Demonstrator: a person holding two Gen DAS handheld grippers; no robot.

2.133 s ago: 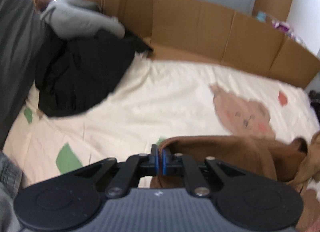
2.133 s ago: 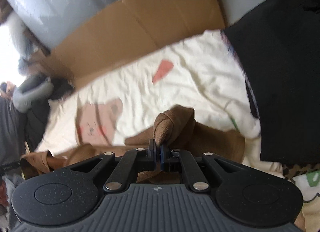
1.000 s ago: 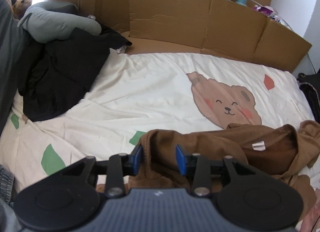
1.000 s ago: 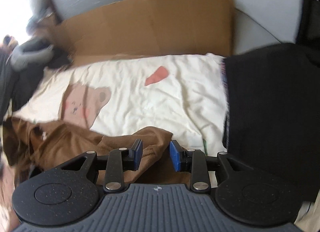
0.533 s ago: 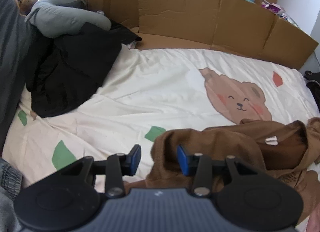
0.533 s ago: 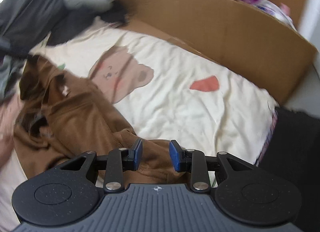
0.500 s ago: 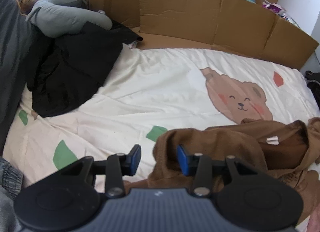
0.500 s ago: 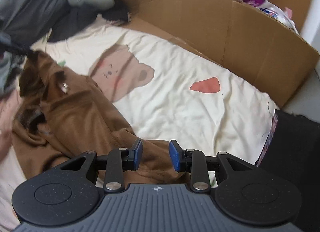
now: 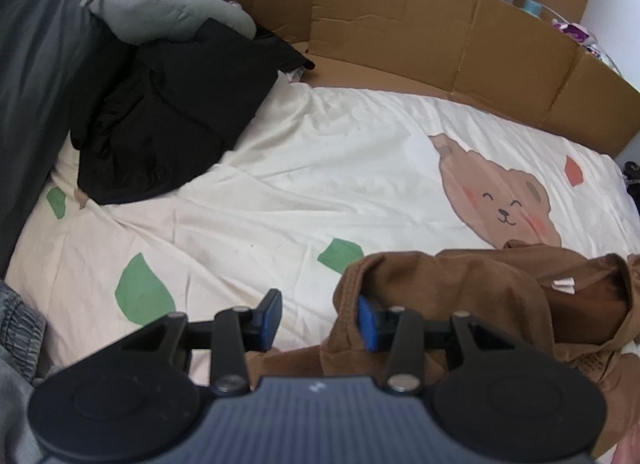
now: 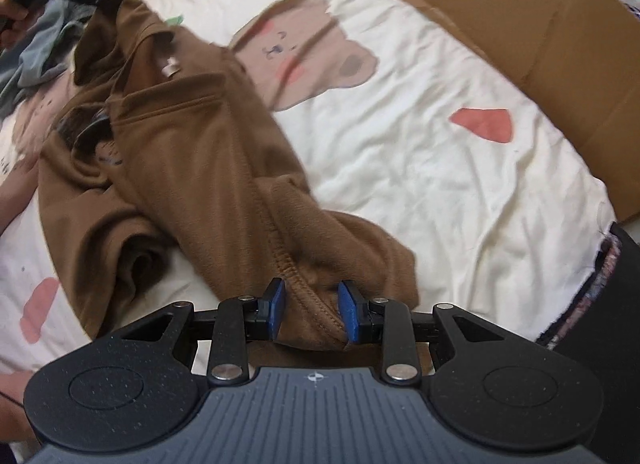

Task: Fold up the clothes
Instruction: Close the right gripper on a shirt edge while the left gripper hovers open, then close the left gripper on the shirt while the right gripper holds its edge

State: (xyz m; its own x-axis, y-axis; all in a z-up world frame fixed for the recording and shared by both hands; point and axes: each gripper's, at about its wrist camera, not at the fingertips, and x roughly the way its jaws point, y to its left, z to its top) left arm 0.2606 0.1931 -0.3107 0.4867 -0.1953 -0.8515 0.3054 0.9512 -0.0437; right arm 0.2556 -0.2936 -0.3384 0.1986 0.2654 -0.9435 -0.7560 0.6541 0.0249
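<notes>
A brown sweatshirt (image 9: 480, 284) lies crumpled on a cream bedsheet (image 9: 320, 168) with a bear print. In the left wrist view my left gripper (image 9: 319, 320) stands open at the garment's left edge. Its right pad (image 9: 366, 322) touches a fold of the brown fabric, and bare sheet shows in the rest of the gap. In the right wrist view the brown sweatshirt (image 10: 192, 152) stretches away to the upper left. Its stitched hem lies between the blue pads of my right gripper (image 10: 312, 310), which is open and does not squeeze the hem.
A black garment (image 9: 172, 112) and a grey pillow (image 9: 160, 12) lie at the sheet's far left. A cardboard wall (image 9: 400, 32) runs along the far edge. Black cloth (image 10: 608, 304) borders the sheet on the right, and loose grey clothes (image 10: 40, 48) lie beyond the sweatshirt.
Both grippers, earlier shut on the brown sweatshirt, have opened. The left one has slid left, off most of the fabric. The right one has rolled and sunk over the hem.
</notes>
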